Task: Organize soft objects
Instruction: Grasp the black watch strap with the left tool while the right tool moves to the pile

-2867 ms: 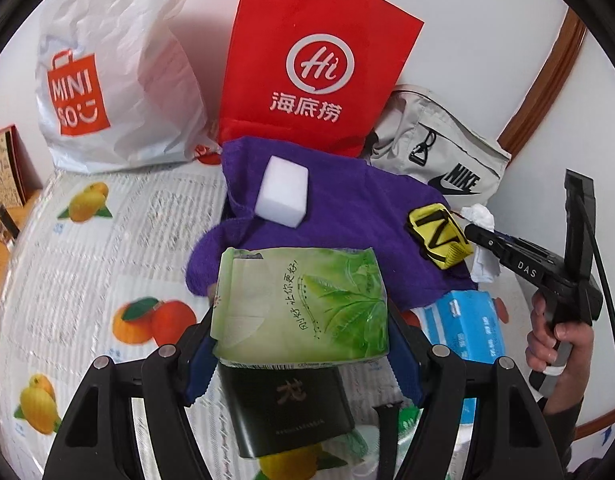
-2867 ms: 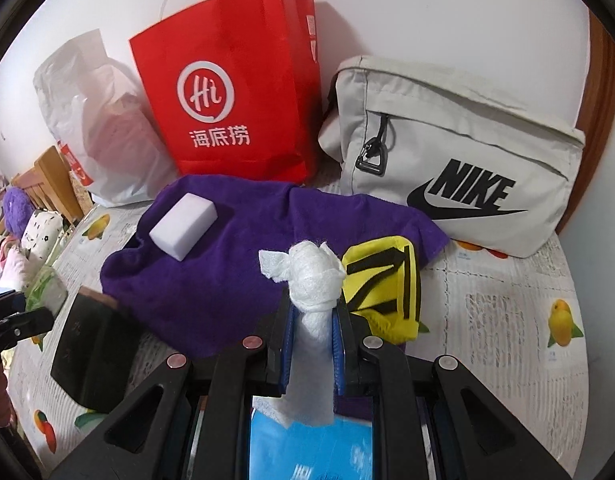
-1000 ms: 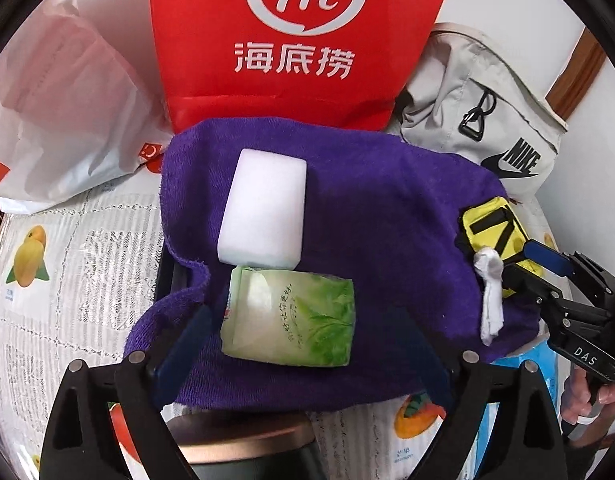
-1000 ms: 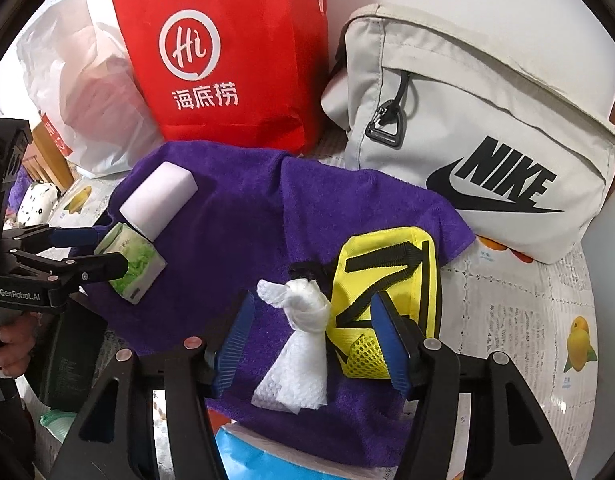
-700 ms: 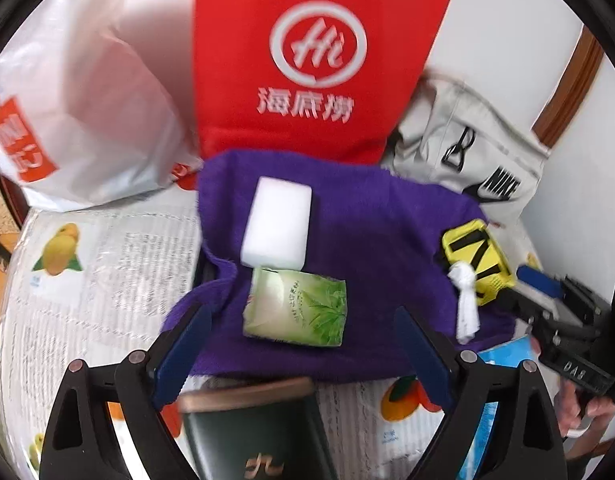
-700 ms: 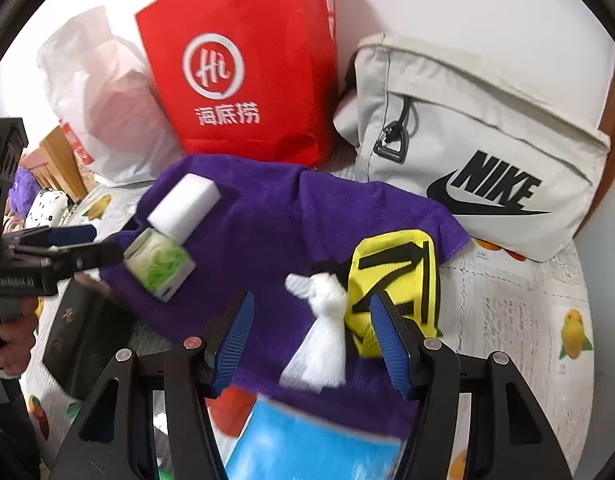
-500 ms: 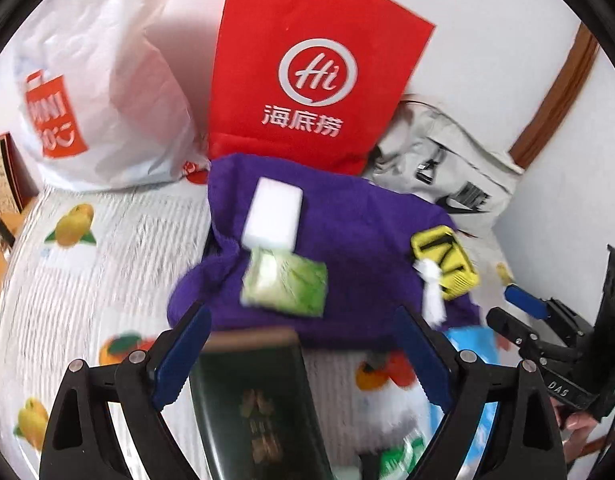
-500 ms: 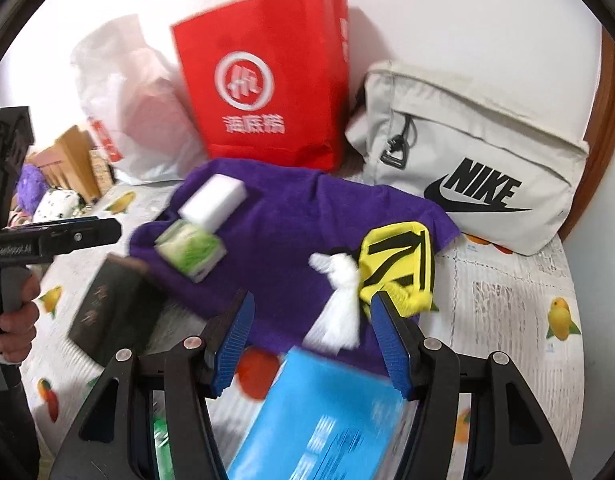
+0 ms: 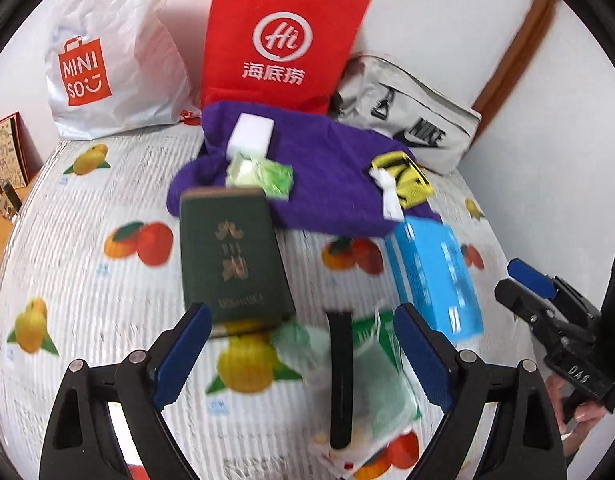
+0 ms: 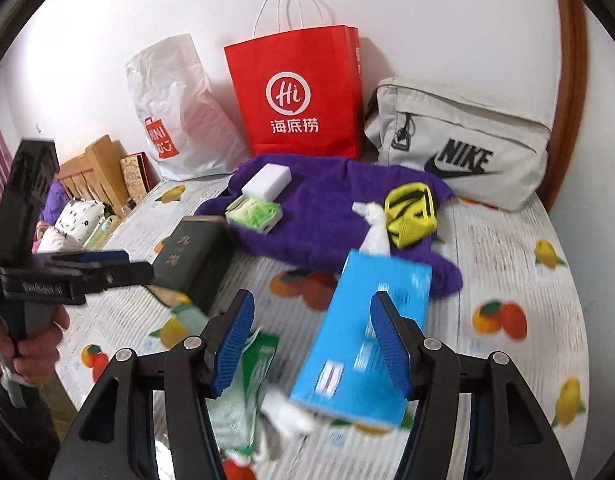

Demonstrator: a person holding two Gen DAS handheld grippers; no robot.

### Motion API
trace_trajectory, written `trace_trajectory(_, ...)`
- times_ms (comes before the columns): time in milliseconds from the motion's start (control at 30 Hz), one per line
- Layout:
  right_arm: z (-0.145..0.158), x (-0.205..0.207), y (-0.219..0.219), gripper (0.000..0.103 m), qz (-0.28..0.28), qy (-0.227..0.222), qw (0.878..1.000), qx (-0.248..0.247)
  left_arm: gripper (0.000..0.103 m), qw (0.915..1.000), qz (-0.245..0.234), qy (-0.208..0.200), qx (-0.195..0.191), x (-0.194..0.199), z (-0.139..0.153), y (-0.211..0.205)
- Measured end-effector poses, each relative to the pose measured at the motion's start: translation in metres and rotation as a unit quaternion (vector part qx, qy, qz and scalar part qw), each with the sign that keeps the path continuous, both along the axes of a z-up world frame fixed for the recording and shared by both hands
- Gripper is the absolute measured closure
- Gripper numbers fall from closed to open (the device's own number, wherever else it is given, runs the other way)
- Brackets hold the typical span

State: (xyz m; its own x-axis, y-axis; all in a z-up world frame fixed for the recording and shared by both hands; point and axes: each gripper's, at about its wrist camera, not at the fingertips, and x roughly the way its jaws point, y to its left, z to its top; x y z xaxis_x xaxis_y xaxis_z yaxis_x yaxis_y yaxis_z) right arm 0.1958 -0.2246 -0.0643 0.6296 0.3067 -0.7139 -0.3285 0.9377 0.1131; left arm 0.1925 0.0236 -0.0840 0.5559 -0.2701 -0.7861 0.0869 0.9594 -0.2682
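Fruit-print tablecloth [image 9: 87, 280] meets white wall [image 10: 447, 20]; wooden trim [image 9: 515, 44] right.

Three bags stand at the back: one white plastic bag [image 9: 107, 60], one red paper bag [image 9: 281, 36] and one grey pouch [image 9: 407, 116]. On the one purple towel [image 9: 327, 176] lie four small things: one white sponge [image 9: 251, 136], one green tissue pack [image 9: 263, 174], one knotted white cloth [image 9: 387, 190] and one yellow pouch [image 9: 407, 180]. On the counter [image 9: 87, 280] nearer the camera are one dark green box [image 9: 227, 260], one blue pack [image 9: 435, 276] and one black strap [image 9: 341, 376] over blurred green-and-white packaging of uncertain number.
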Motion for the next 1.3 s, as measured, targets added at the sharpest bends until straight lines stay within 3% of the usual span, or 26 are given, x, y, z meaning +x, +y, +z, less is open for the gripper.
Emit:
trace_trajectory(100, -0.006, -0.021, -0.004, 0.043, -0.011, -0.002, 1.000, 0.004, 0.011, 0.9996, -0.012, -0.016, 0.018, -0.020, -0.011, -0.012)
trace_trajectory(267, -0.024, -0.058, -0.014, 0.043, -0.030, -0.001, 0.999, 0.010, 0.023, 0.9977, -0.047, -0.024, 0.041, -0.044, -0.034, -0.033)
trace_trajectory(367, -0.035, -0.074, -0.018, 0.043, -0.043, 0.002, 0.999, 0.001, 0.036, 0.9968, -0.054, -0.023, 0.054, -0.052, -0.046, -0.042)
trace_trajectory(467, -0.042, -0.086, -0.023, 0.043, -0.048, 0.000, 0.999, 0.003, 0.041, 0.9959, -0.068, -0.024, 0.054, -0.054, -0.055, -0.051)
trace_trajectory(533, -0.047, -0.090, -0.029, 0.043, -0.055, 0.004, 0.998, 0.011, 0.054, 0.9953, -0.074, -0.020, 0.060, -0.052, -0.061, -0.056)
trace_trajectory(933, -0.059, -0.098, -0.038, 0.043, -0.056, 0.005, 0.998, 0.024, 0.060, 0.9959, -0.070, -0.001, 0.058, -0.037, -0.079, -0.058)
trace_trajectory(967, -0.061, -0.097, -0.038, 0.043, -0.054, 0.007, 0.998, 0.024, 0.063, 0.9959, -0.070, 0.000, 0.056, -0.036, -0.080, -0.059)
trace_trajectory(1033, -0.063, -0.096, -0.036, 0.043, -0.051, 0.011, 0.998, 0.025, 0.082, 0.9957, -0.075, 0.003, 0.055, -0.035, -0.082, -0.060)
trace_trajectory(1300, -0.067, -0.094, -0.037, 0.043, -0.052, 0.019, 0.998, 0.032, 0.079, 0.9931, -0.086, 0.014, 0.078, -0.035, -0.083, -0.064)
